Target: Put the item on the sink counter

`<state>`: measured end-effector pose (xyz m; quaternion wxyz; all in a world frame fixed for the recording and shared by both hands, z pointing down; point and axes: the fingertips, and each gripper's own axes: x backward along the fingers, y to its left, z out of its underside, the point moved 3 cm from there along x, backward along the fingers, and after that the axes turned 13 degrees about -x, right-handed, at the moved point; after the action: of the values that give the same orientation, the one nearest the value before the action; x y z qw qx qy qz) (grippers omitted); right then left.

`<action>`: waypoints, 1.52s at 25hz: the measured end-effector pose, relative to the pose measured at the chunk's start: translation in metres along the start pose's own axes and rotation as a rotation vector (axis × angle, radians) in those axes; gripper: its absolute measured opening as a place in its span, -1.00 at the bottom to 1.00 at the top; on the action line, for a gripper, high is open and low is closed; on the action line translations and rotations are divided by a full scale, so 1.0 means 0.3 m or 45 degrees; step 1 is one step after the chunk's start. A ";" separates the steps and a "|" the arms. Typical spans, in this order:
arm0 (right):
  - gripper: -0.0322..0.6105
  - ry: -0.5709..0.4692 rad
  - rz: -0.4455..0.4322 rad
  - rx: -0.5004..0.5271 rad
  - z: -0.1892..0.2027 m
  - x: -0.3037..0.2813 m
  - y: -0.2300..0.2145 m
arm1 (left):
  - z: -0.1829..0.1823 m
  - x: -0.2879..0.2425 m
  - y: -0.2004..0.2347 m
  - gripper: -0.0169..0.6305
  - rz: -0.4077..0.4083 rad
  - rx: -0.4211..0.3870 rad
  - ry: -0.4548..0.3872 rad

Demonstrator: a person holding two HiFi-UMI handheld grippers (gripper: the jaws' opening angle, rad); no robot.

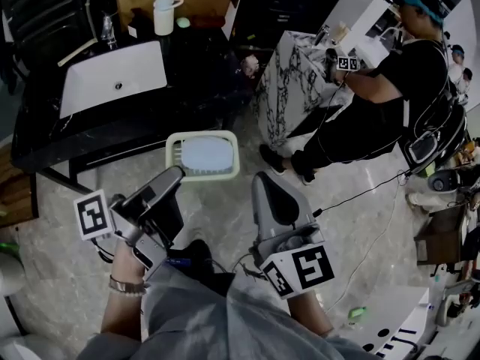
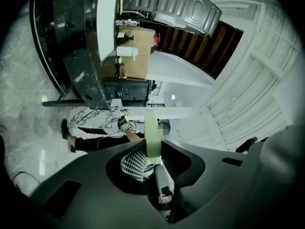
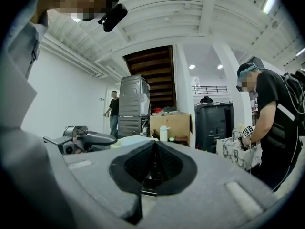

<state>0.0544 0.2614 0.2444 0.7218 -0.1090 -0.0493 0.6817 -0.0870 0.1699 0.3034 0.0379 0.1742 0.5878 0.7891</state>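
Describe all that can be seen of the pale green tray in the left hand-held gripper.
The tray is rectangular with rounded corners, its raised rim pale green, its inside whitish-blue; it looks like plastic. It hangs roughly level in the air, short of the black sink counter. The left hand-held gripper clamps its near rim; nothing else touches it.

A person in black (image 1: 382, 103) stands at a marble-patterned pedestal (image 1: 289, 88) on the grey floor (image 1: 225, 208).

Near rim of the tray (image 1: 202, 156) hidden behind my left gripper (image 1: 174, 177), bystander (image 1: 375, 103) cropped at the top edge, small green countertop object (image 1: 184, 22) I couldn't identify.
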 end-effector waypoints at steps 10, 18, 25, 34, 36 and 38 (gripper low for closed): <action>-0.91 0.015 -0.016 0.007 -0.016 -0.203 -0.099 | -0.153 -0.126 0.098 -0.67 -0.007 -0.003 -0.024; -0.91 0.016 -0.051 -0.012 -0.009 -0.329 -0.134 | -0.242 -0.155 0.153 -0.67 -0.030 -0.010 -0.059; -0.91 0.004 -0.097 -0.011 -0.019 -0.371 -0.099 | -0.274 -0.126 0.146 -0.67 -0.049 -0.026 -0.091; -0.91 -0.004 -0.113 0.011 -0.044 -0.400 -0.078 | -0.320 -0.110 0.132 -0.67 -0.050 -0.046 -0.121; -0.91 -0.003 -0.117 0.013 -0.043 -0.407 -0.082 | -0.324 -0.114 0.134 -0.67 -0.048 -0.046 -0.125; -0.91 -0.001 -0.124 0.012 -0.041 -0.419 -0.087 | -0.331 -0.115 0.136 -0.67 -0.052 -0.048 -0.131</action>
<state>0.0742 0.1341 0.2481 0.7545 -0.1029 -0.0515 0.6462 -0.0805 0.0576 0.3093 0.0873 0.2019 0.5736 0.7890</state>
